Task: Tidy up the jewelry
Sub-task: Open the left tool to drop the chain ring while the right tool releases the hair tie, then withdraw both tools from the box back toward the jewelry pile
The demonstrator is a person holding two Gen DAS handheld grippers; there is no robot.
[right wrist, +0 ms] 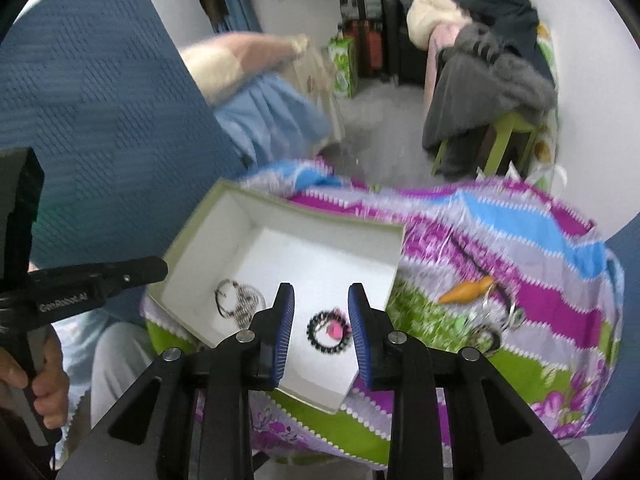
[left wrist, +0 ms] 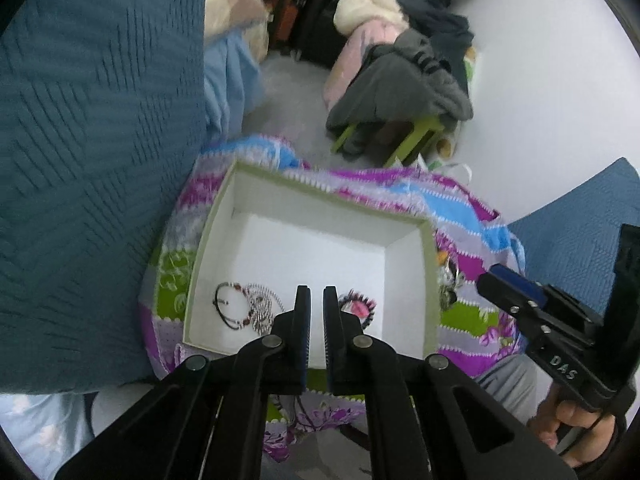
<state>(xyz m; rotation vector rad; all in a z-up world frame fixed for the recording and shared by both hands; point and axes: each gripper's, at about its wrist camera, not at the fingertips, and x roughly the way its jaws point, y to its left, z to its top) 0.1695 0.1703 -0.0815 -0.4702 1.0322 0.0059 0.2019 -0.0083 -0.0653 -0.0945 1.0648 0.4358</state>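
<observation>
you are holding a two-finger gripper in each hand above an open box (left wrist: 430, 280), pale green outside and white inside, which sits on a striped cloth (left wrist: 460, 208) of purple, blue, grey and green. seen from your left wrist, the left gripper (left wrist: 316, 300) has its fingers drawn nearly together, only a narrow slit between the blue pads, and nothing is held there. seen from your right wrist, the right gripper (right wrist: 321, 308) has its fingers spread apart with nothing pinched; through the gap you can see a dark beaded bracelet with a pink piece (right wrist: 329, 330) lying on the white floor of the box, below the fingers and apart from them. to the left of it inside the box lies a small tangle of bracelets (left wrist: 250, 310), dark cord and silvery beads, near the front left corner. outside the box, on the cloth to its right, more jewelry is scattered: an orange carrot-shaped piece (right wrist: 466, 292) and, just beside it, a cluster of rings and dark loops (right wrist: 496, 326), somewhat blurred. your right hand (left wrist: 576, 428) shows at the lower right edge of the left view, wrapped around its handle. a blue quilted cushion (left wrist: 92, 152) rises to the left of the box, and a heap of clothes (left wrist: 404, 80) lies on a green stool (right wrist: 508, 134) farther back.
</observation>
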